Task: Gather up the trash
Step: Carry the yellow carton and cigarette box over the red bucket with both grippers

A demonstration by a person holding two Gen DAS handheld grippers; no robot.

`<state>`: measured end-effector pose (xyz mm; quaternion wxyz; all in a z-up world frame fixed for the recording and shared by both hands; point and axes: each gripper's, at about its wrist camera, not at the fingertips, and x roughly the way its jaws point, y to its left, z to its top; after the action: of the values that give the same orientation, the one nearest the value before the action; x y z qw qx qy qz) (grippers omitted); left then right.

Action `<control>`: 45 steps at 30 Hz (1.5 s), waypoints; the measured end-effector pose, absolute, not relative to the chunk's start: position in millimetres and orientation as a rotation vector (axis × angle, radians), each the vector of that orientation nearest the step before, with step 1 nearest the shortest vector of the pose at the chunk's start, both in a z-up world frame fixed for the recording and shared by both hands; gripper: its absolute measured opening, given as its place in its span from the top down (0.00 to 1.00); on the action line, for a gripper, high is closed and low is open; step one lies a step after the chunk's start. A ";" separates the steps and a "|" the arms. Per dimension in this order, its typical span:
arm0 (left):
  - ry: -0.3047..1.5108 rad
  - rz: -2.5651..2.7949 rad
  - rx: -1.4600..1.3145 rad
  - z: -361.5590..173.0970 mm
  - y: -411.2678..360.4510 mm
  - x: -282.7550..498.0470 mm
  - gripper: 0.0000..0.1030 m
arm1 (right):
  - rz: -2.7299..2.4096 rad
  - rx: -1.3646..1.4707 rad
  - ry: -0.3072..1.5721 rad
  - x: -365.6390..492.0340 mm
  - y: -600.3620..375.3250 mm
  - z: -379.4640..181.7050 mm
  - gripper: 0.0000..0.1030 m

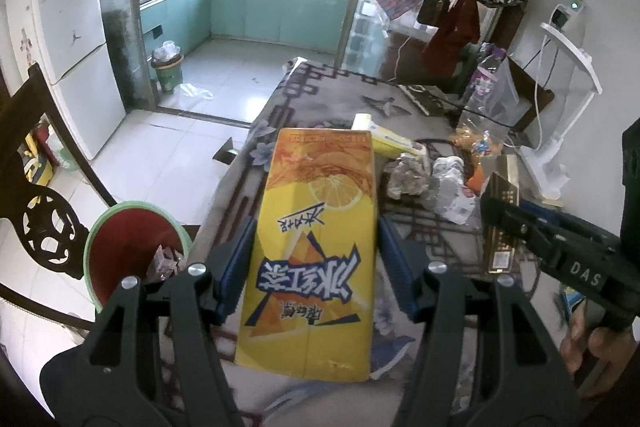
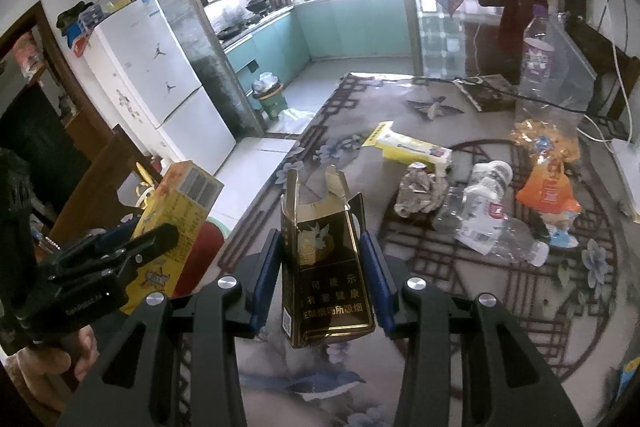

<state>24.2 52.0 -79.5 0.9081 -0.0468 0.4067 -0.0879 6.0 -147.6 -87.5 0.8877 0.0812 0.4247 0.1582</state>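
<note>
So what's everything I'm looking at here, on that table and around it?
drink carton: one, yellow and orange, clamped in the left hand-held gripper
cigarette pack: one, black and gold, torn open, clamped in the right hand-held gripper
bin: one, green rim, red inside, on the floor left of the table
crushed bottles: clear plastic, on the tablecloth
crumpled paper: one, grey, beside the bottles
yellow-white packet: one, farther back on the table
orange wrapper: one, right of the bottles
fridge: one, white, by the kitchen doorway
left hand-held gripper: one, black, blue pads
right hand-held gripper: one, same

Left claw [image 1: 316, 255] gripping yellow carton [image 1: 316, 247], red bin [image 1: 132, 247] beside
</note>
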 end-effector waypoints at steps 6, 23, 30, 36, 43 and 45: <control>0.855 -0.163 -0.101 -85.8 68.0 29.8 0.43 | 0.353 0.167 0.897 16.3 -130.0 -93.4 0.61; 0.897 -0.172 -0.121 -105.6 97.0 53.0 0.43 | 0.354 0.163 0.942 39.4 -97.1 -113.4 0.61; 0.914 -0.140 -0.144 -114.4 116.0 59.6 0.43 | 0.380 0.153 0.961 48.8 -76.3 -121.8 0.61; 0.931 -0.109 -0.165 -123.2 135.5 64.1 0.43 | 0.416 0.130 0.979 56.1 -52.5 -127.8 0.61; 0.940 -0.077 -0.176 -130.1 158.1 67.4 0.43 | 0.456 0.112 0.977 65.0 -23.6 -130.5 0.61; 0.942 -0.063 -0.182 -132.3 166.8 69.6 0.43 | 0.470 0.104 0.980 68.5 -13.8 -131.6 0.61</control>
<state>69.6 166.8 -132.3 0.8868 -0.0874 0.4529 -0.0301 68.5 -13.8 -131.6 0.8547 0.0494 0.4661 0.2233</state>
